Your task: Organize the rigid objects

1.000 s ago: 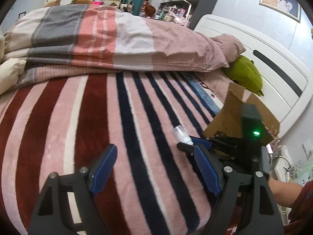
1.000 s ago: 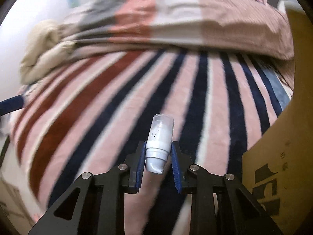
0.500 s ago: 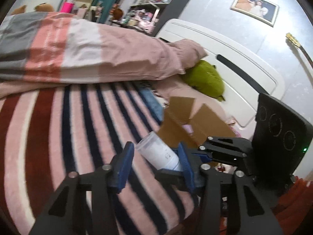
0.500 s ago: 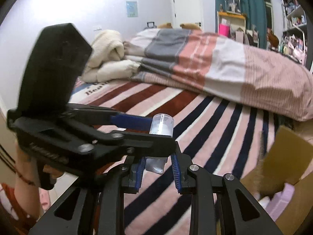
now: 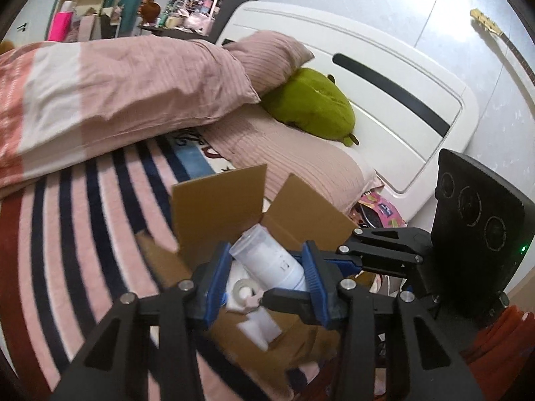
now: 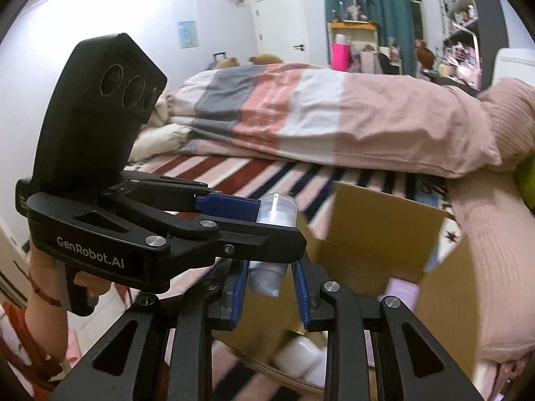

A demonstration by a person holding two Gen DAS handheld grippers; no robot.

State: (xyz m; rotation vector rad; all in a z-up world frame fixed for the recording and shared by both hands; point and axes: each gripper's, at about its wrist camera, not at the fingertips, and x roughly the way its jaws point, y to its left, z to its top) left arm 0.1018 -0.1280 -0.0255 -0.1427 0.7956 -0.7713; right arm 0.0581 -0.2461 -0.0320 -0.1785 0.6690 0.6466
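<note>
A small white bottle with a clear cap (image 5: 271, 262) (image 6: 276, 214) hangs over the open cardboard box (image 5: 217, 207) (image 6: 378, 230) on the bed. My left gripper (image 5: 265, 275) (image 6: 267, 224) is shut on its upper body. My right gripper (image 6: 269, 287) (image 5: 321, 267) has its blue pads spread slightly apart at the bottle's lower end; I cannot tell whether they still touch it. White containers (image 5: 257, 329) (image 6: 297, 356) lie inside the box.
A striped pink, navy and red blanket (image 5: 67, 234) covers the bed. A folded duvet (image 6: 301, 117) lies behind. A green plush (image 5: 311, 107) rests by the white headboard (image 5: 384, 77). The box flaps (image 5: 311, 210) stand upright.
Both grippers moved with the bottle from above the blanket to over the open box. My left gripper closed on the bottle; my right gripper's pads opened a little.
</note>
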